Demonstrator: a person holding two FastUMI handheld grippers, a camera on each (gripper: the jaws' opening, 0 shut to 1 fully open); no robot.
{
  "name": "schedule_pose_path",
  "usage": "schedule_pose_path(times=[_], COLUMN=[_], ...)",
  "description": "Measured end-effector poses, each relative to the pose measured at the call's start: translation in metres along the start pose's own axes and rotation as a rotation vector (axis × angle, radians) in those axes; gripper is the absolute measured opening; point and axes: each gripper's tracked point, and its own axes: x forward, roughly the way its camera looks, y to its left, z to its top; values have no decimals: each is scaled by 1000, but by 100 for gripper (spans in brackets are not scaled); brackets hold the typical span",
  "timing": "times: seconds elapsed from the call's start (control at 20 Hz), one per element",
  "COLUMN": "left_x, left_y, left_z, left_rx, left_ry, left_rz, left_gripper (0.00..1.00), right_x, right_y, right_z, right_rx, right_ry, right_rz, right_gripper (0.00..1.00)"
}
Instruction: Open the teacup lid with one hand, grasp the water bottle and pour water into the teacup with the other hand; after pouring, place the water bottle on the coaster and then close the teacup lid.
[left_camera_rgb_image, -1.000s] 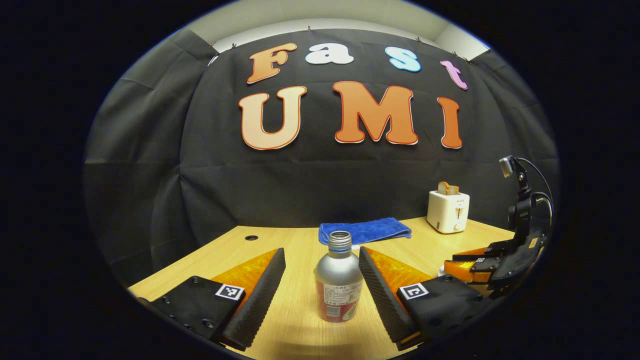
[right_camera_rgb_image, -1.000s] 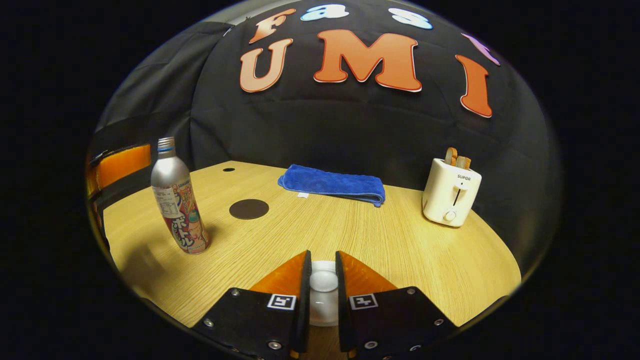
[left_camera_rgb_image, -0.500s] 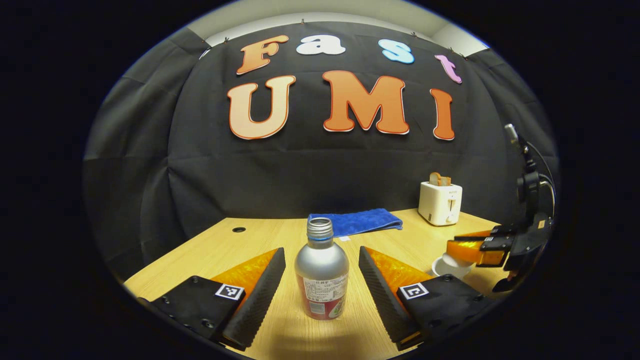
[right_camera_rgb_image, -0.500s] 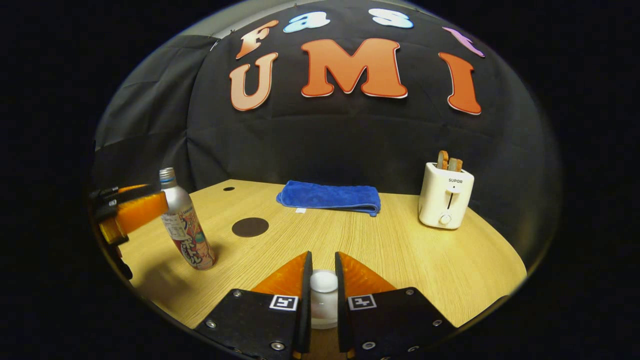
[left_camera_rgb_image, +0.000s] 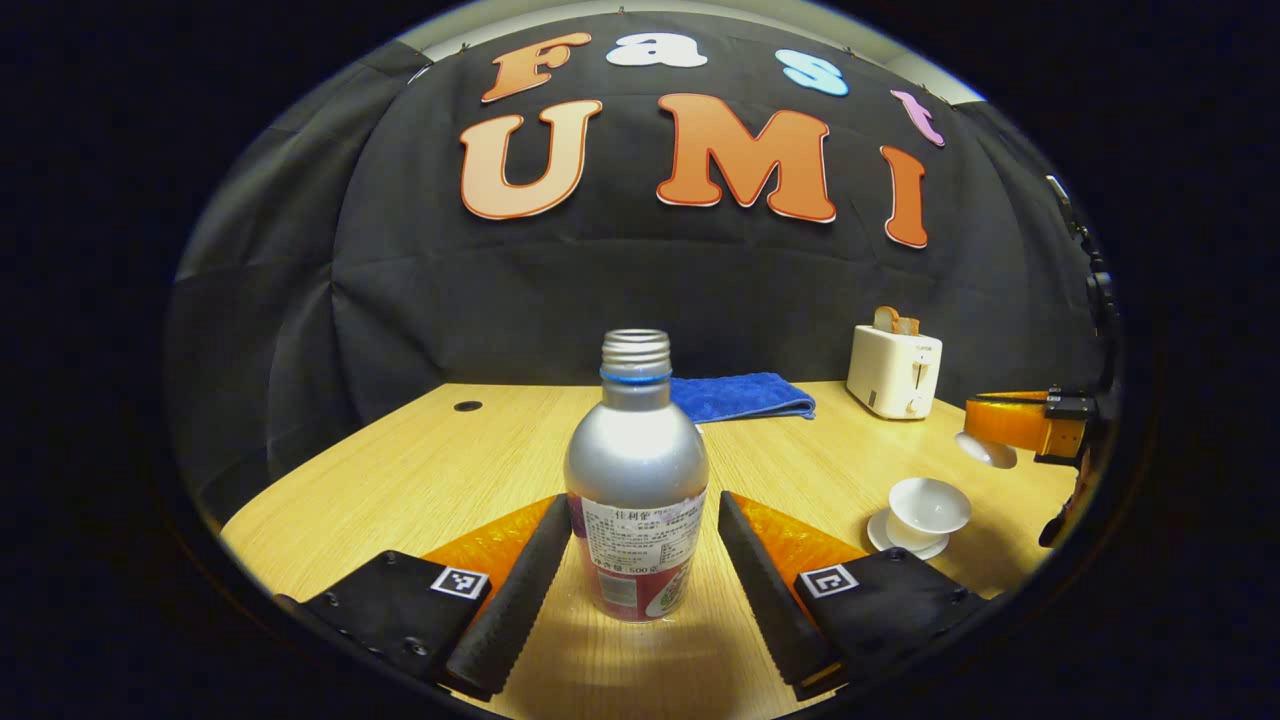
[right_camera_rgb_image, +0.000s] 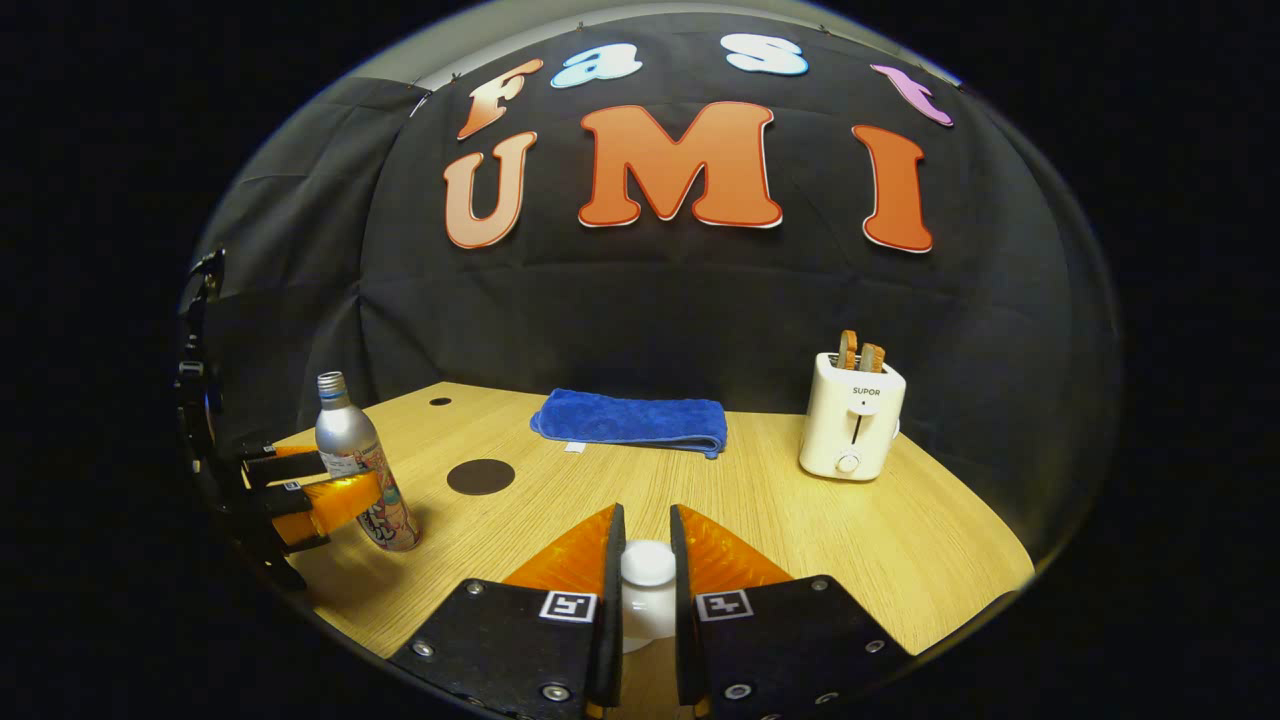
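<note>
Your right gripper (right_camera_rgb_image: 646, 590) pinches the lid (right_camera_rgb_image: 648, 563) clear of the cup (left_camera_rgb_image: 928, 505) near the table's right edge; your left gripper (left_camera_rgb_image: 640, 560) straddles the standing bottle (left_camera_rgb_image: 637, 480), spread, so pouring remains.

Left gripper (left_camera_rgb_image: 640, 585): level, low over tabletop (left_camera_rgb_image: 440, 470), jaws spread either side of the water bottle (left_camera_rgb_image: 637, 480), not gripping. Right gripper (right_camera_rgb_image: 647, 590): right of bottle, raised, clamped on teacup lid (right_camera_rgb_image: 648, 565).
</note>
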Motion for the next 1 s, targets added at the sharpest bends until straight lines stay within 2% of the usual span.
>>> schedule_pose_path(times=[0.2,0.3,0.35,0.4,0.45,0.75,1.0], left_x=[11,11,11,12,10,18,24], left_y=[3,5,7,7,7,-10,-34], left_z=[-14,-7,-7,-8,-6,16,22], left_rx=[18,18,26,37,51,212,411], left_ry=[26,-3,-2,-9,-15,-52,-65], left_rz=[31,41,50,56,61,70,64], left_gripper=[95,95,87,86,85,85,87], right_x=[-3,-5,-7,-9,-11,-26,-33], right_y=[-7,-12,-14,-17,-18,-33,-48], right_z=[4,7,7,9,10,12,24], right_rx=[22,24,27,31,34,42,41], right_ry=[-4,-13,-17,-23,-28,-47,-68], right_rz=[-12,-23,-28,-33,-33,-51,-65], right_gripper=[22,22,17,22,22,22,22])
